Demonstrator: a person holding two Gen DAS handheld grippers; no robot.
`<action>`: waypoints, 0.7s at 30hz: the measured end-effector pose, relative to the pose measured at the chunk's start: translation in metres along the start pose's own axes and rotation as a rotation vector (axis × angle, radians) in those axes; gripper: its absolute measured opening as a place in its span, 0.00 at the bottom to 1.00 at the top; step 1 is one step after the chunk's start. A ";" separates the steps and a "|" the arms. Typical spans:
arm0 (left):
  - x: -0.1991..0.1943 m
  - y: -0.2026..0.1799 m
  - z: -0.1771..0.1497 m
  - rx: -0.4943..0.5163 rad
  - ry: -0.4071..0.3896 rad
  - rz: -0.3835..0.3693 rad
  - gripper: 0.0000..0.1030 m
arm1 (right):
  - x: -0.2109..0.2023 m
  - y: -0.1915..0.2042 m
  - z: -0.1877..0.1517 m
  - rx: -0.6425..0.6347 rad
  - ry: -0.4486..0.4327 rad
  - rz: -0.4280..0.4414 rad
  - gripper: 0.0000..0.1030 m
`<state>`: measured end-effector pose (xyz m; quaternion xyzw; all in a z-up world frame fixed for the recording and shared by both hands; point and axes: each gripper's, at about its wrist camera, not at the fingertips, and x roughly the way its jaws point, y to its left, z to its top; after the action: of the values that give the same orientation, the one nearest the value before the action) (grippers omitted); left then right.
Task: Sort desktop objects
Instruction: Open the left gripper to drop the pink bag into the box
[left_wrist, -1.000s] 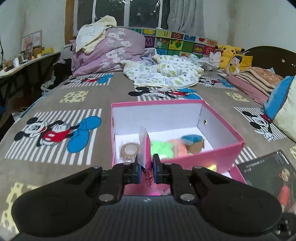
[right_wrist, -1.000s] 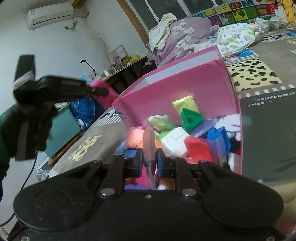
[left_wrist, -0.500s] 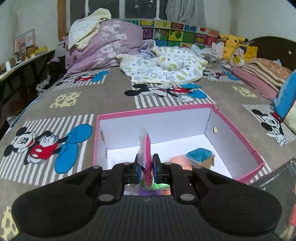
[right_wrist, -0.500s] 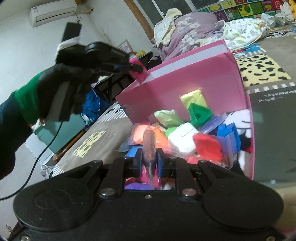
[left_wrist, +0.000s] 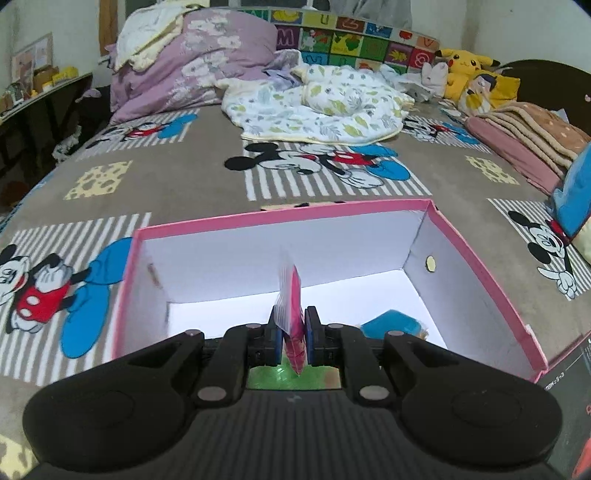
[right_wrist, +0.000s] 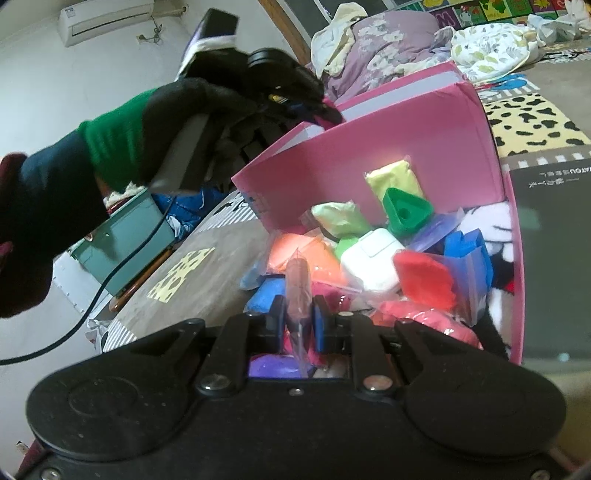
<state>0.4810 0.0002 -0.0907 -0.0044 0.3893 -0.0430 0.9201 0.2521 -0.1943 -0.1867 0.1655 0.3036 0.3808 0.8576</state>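
My left gripper (left_wrist: 291, 334) is shut on a pink clay packet (left_wrist: 293, 314) and holds it over the inside of the pink box (left_wrist: 280, 216) with white walls. A blue-topped item (left_wrist: 391, 325) and green clay (left_wrist: 284, 376) lie in that box. My right gripper (right_wrist: 299, 321) is shut on a clear plastic bag (right_wrist: 298, 284) above the pink lid tray (right_wrist: 515, 266), which is full of clay packets, a white charger (right_wrist: 373, 258) and a green triangle block (right_wrist: 404, 210). The left gripper also shows in the right wrist view (right_wrist: 325, 112), over the box's rim.
The boxes sit on a Mickey Mouse bedspread (left_wrist: 314, 170). Heaped quilts (left_wrist: 314, 107) and plush toys (left_wrist: 469, 70) lie at the far end. A dark magazine (right_wrist: 554, 258) lies right of the lid tray. A desk (left_wrist: 40, 92) stands at the left.
My left gripper has moved forward and over the pink box with the pink packet, so the box's inside now fills the view. My right gripper has stayed shut on the clear bag.
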 end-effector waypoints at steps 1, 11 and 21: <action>0.004 -0.002 0.001 0.003 0.008 -0.007 0.10 | 0.000 -0.001 0.000 0.002 0.002 0.000 0.14; 0.036 -0.008 0.006 -0.012 0.102 -0.018 0.10 | 0.003 -0.006 -0.001 0.015 0.012 -0.006 0.14; 0.045 0.002 0.009 -0.066 0.172 0.062 0.20 | 0.002 -0.010 0.000 0.027 0.010 -0.010 0.14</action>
<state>0.5186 -0.0020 -0.1164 -0.0190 0.4683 -0.0019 0.8834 0.2588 -0.1994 -0.1927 0.1736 0.3138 0.3730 0.8557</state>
